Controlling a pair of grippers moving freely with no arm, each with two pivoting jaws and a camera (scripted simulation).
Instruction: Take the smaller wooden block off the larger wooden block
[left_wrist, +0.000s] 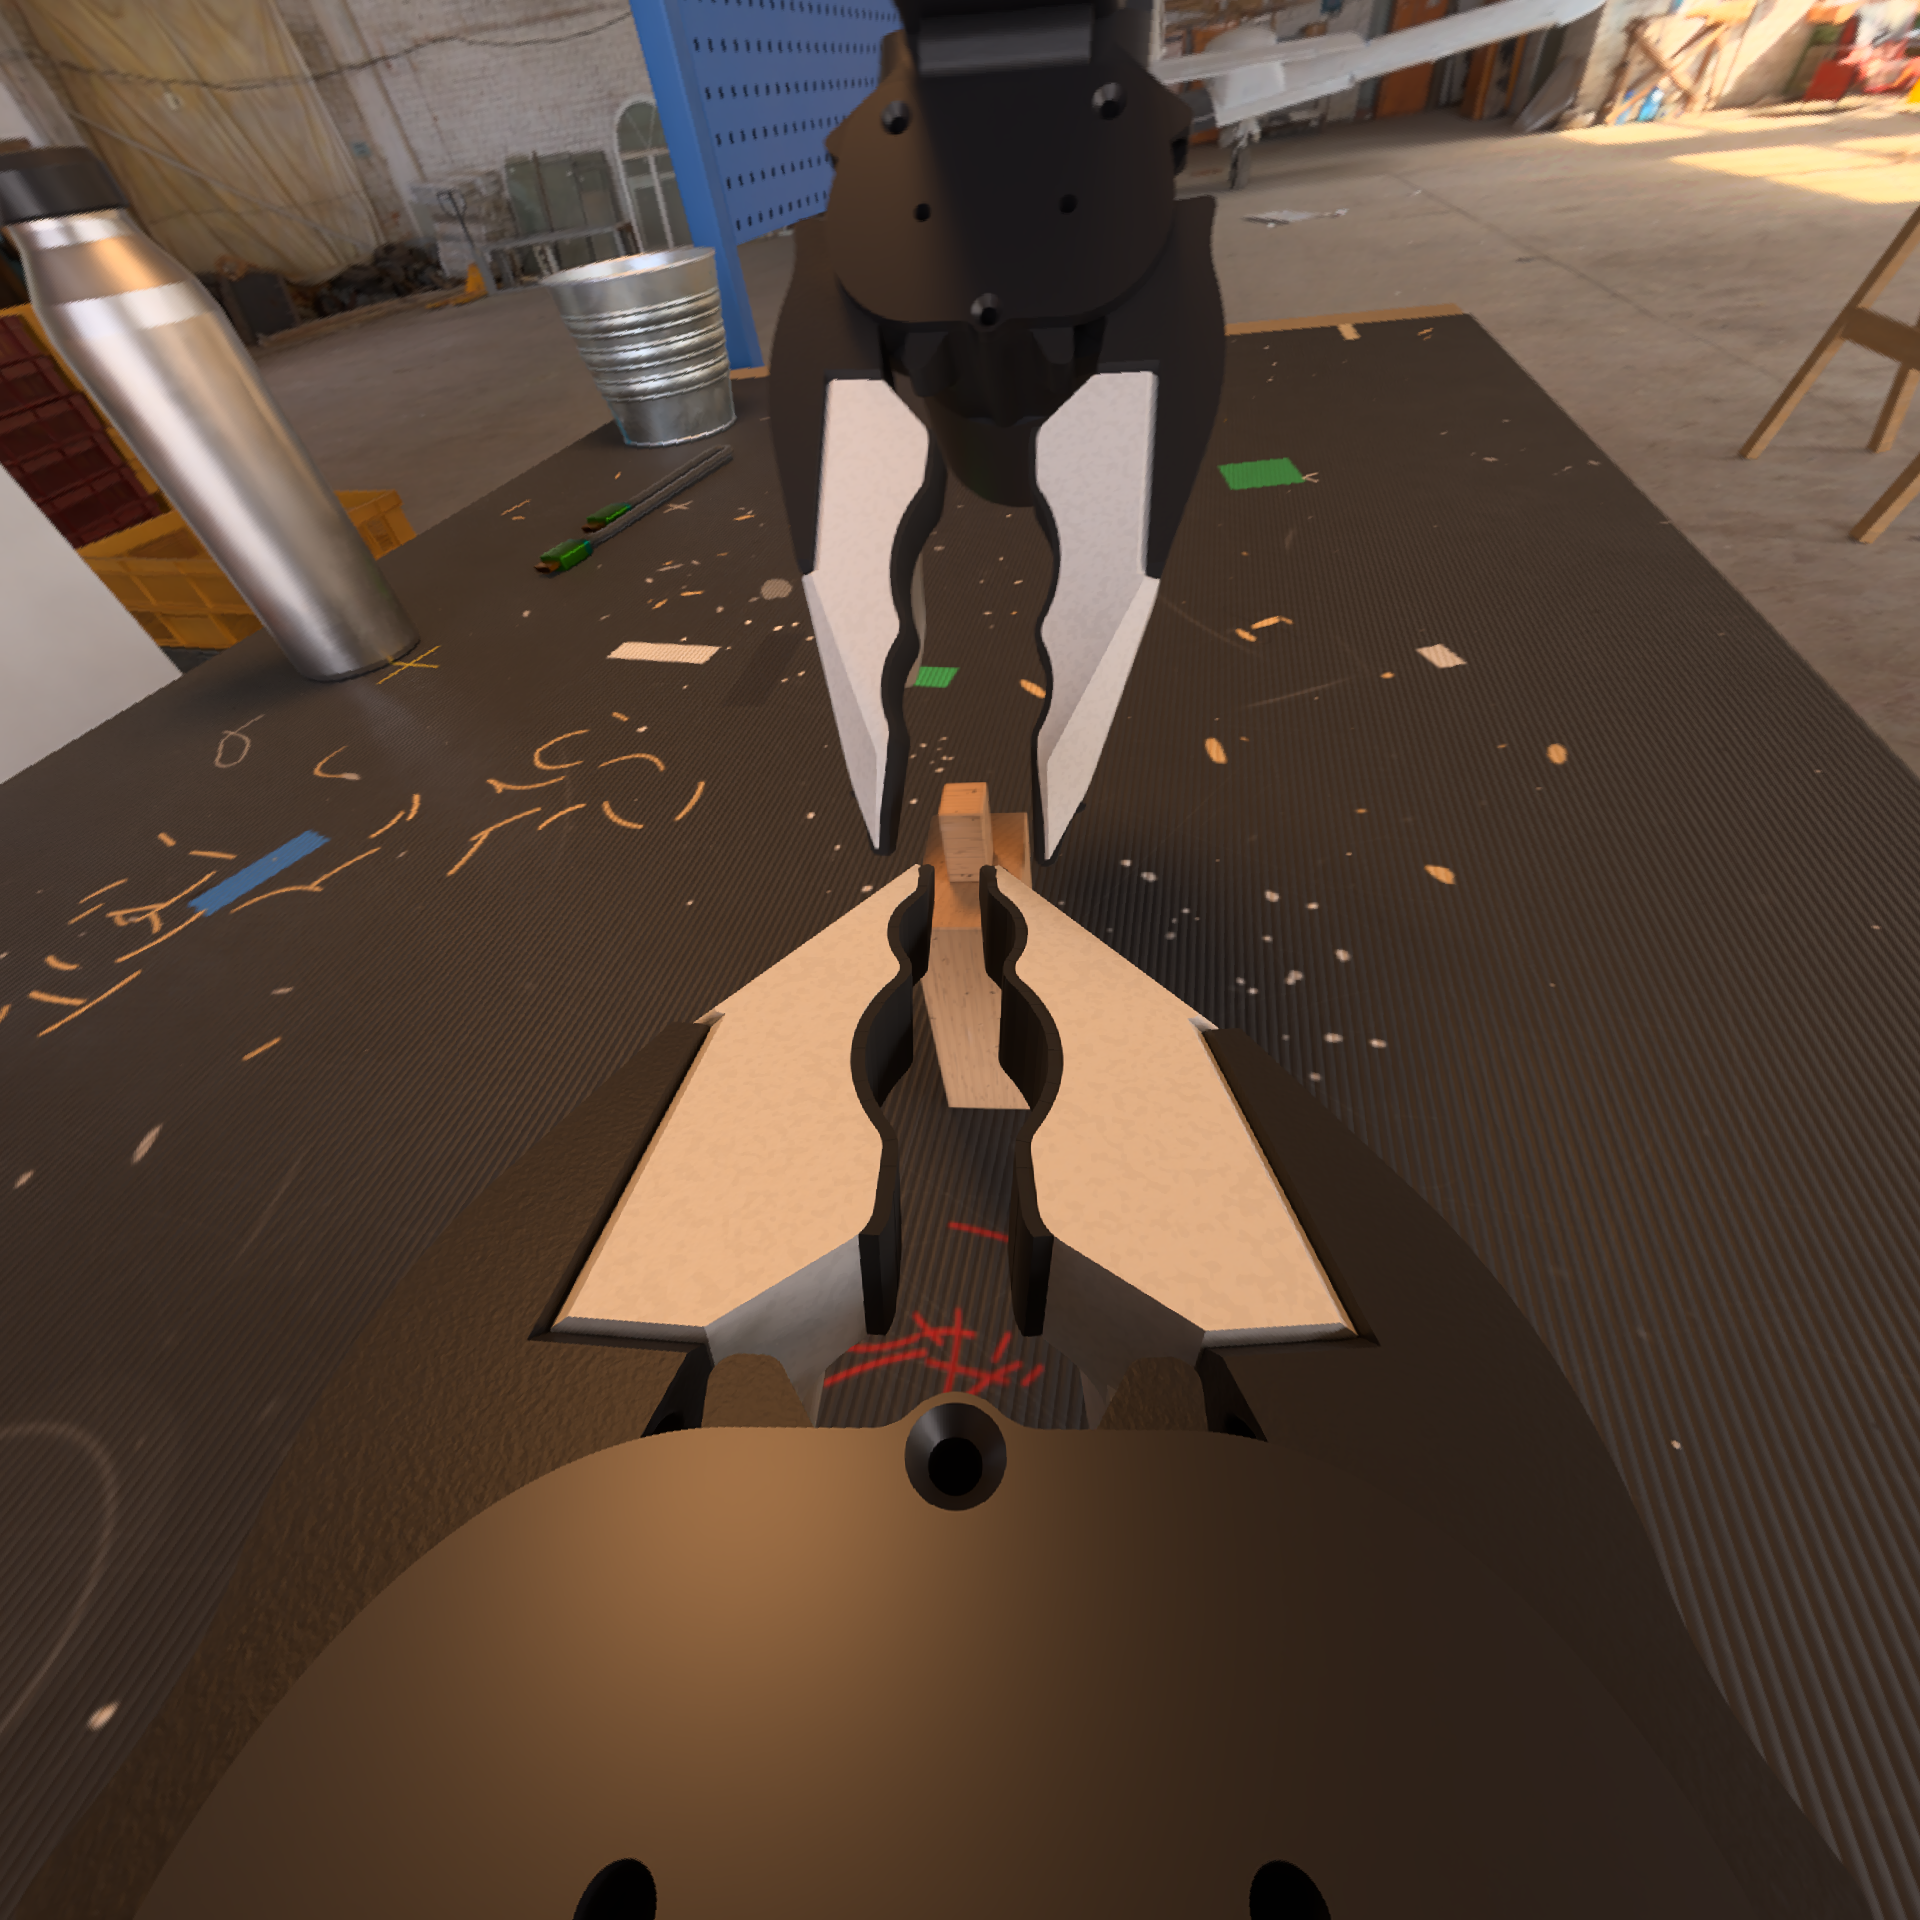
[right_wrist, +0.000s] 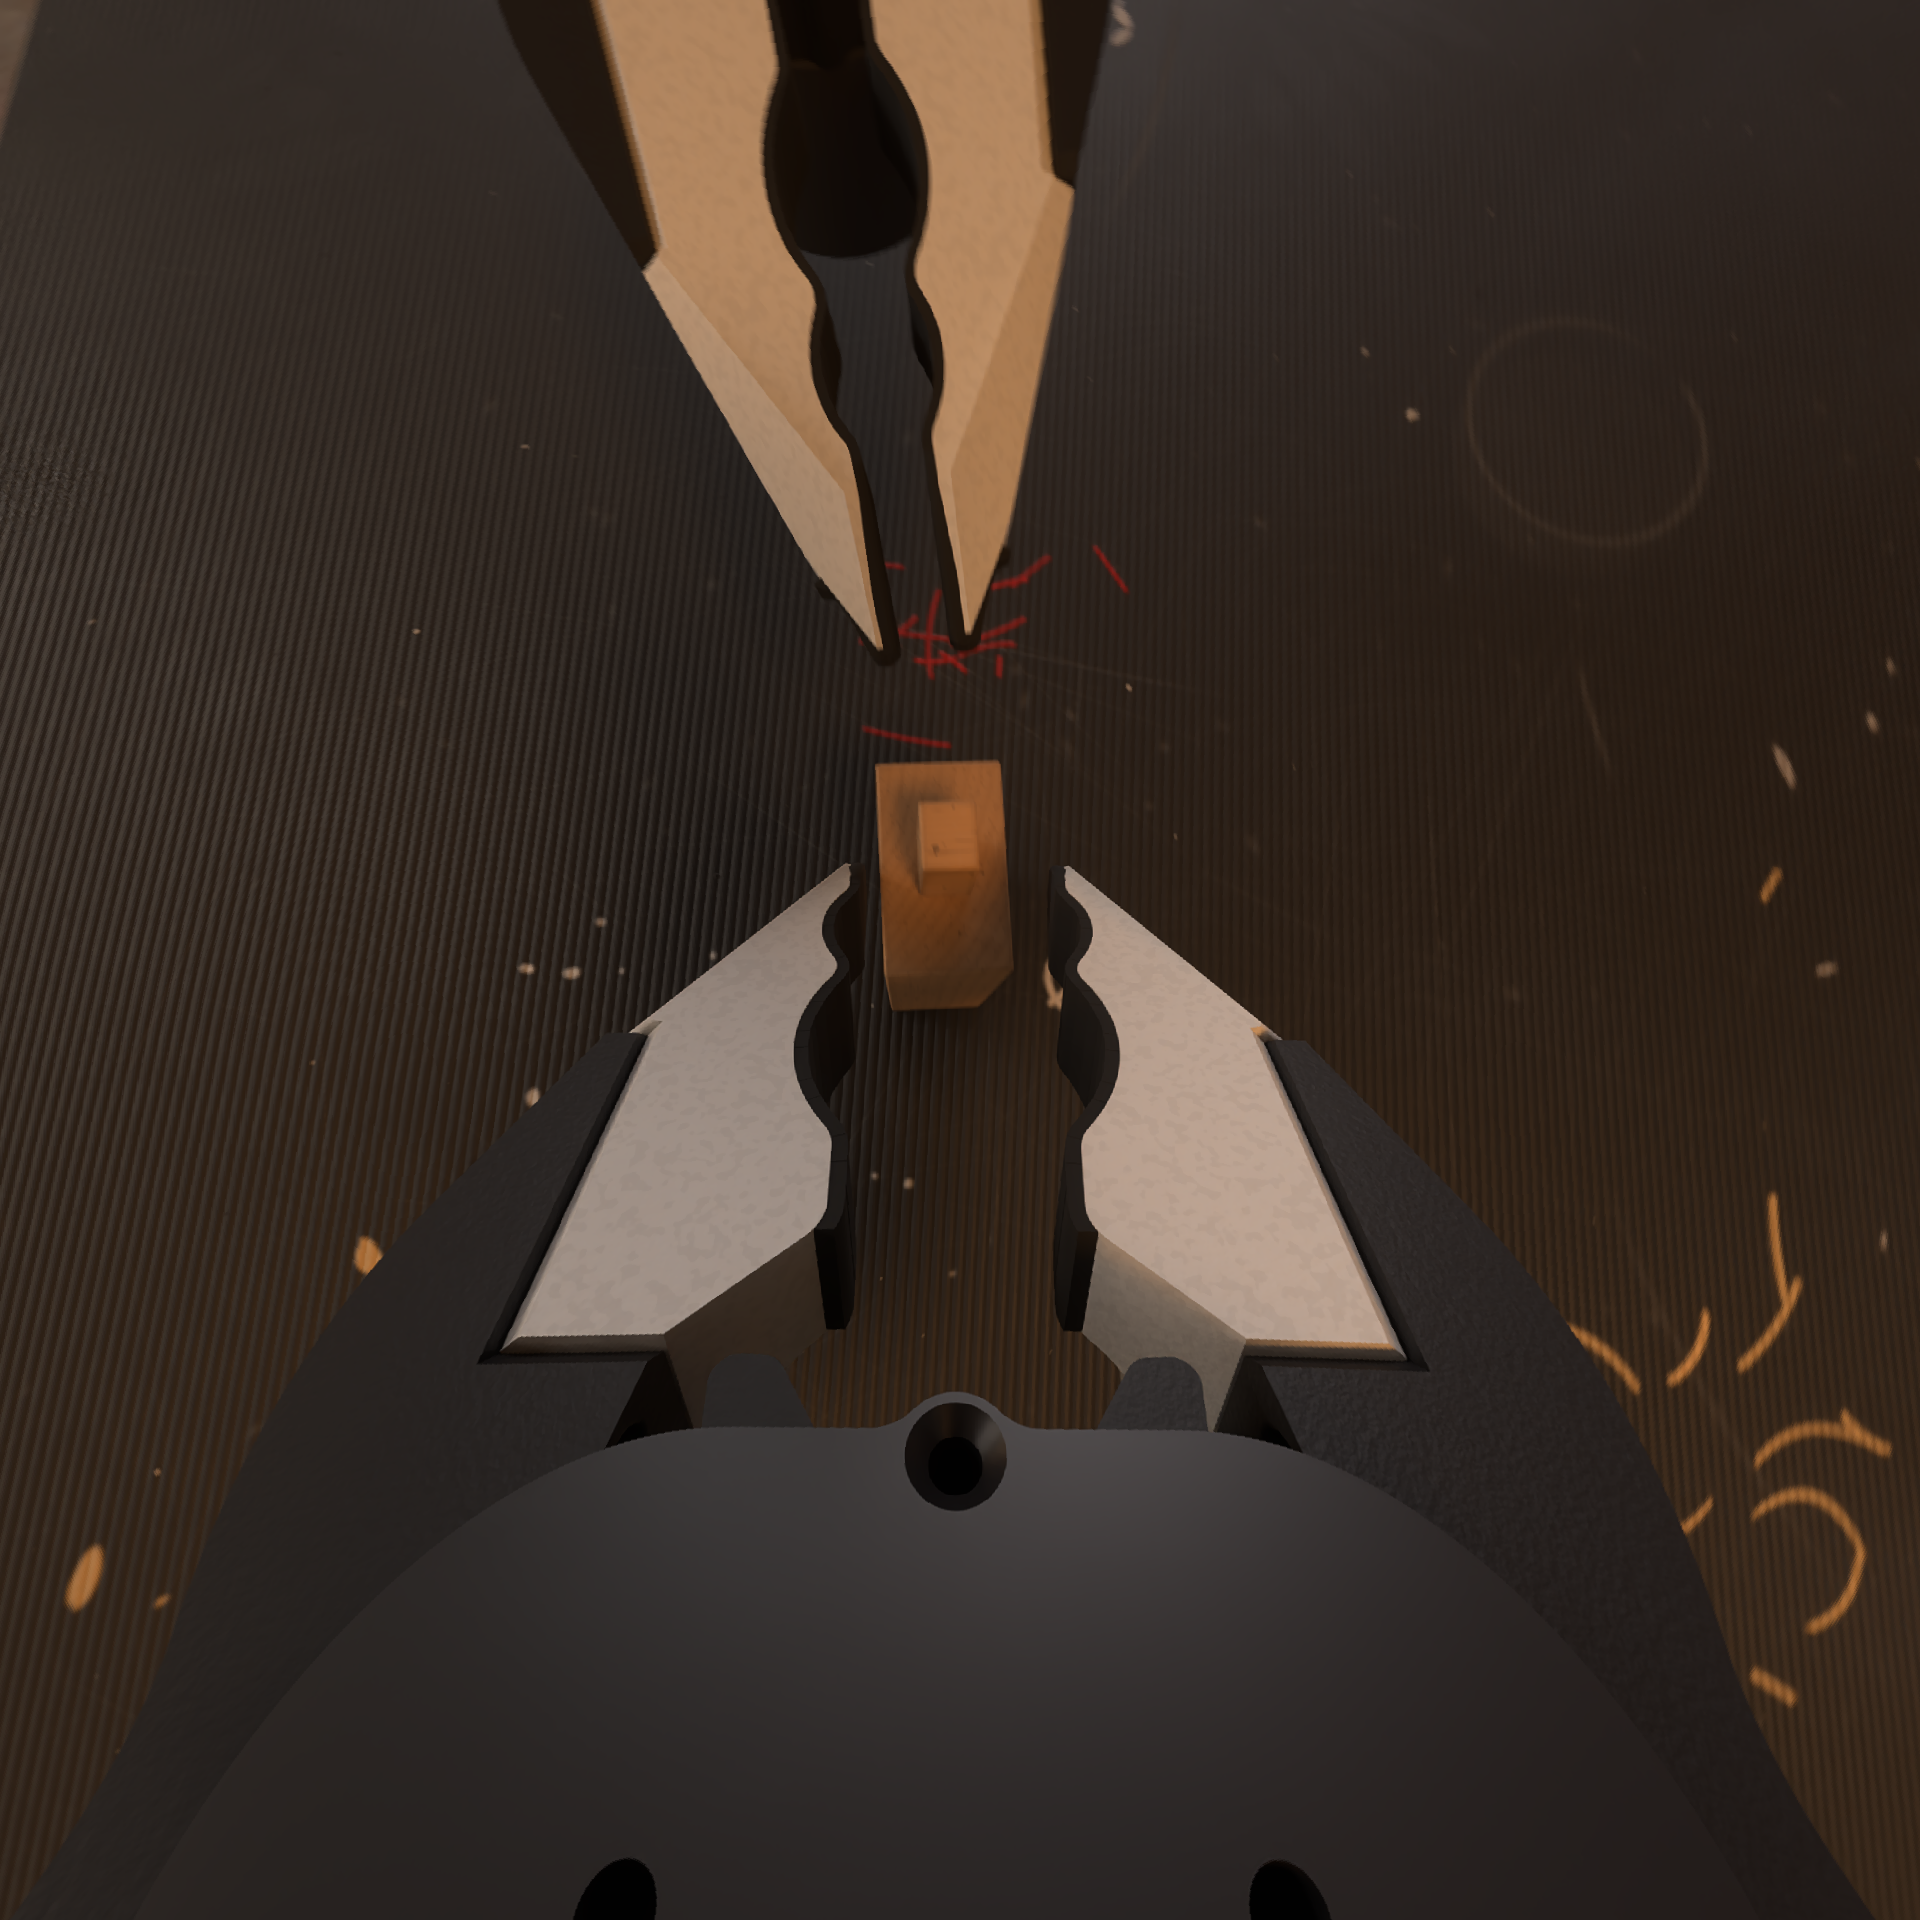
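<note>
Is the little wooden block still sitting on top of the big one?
Yes, on. The small pale wooden block stands upright on the larger flat wooden block; neither gripper holds it.

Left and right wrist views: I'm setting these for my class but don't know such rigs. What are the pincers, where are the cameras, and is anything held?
Two two-finger grippers, each carrying a camera that looks along its fingers. The left wrist view belongs to the tan-fingered left gripper; the right wrist view to the white-fingered right gripper. They face each other over a dark table. Between them lies the larger wooden block with the smaller wooden block on top. Both grippers are open; nothing is held.
</note>
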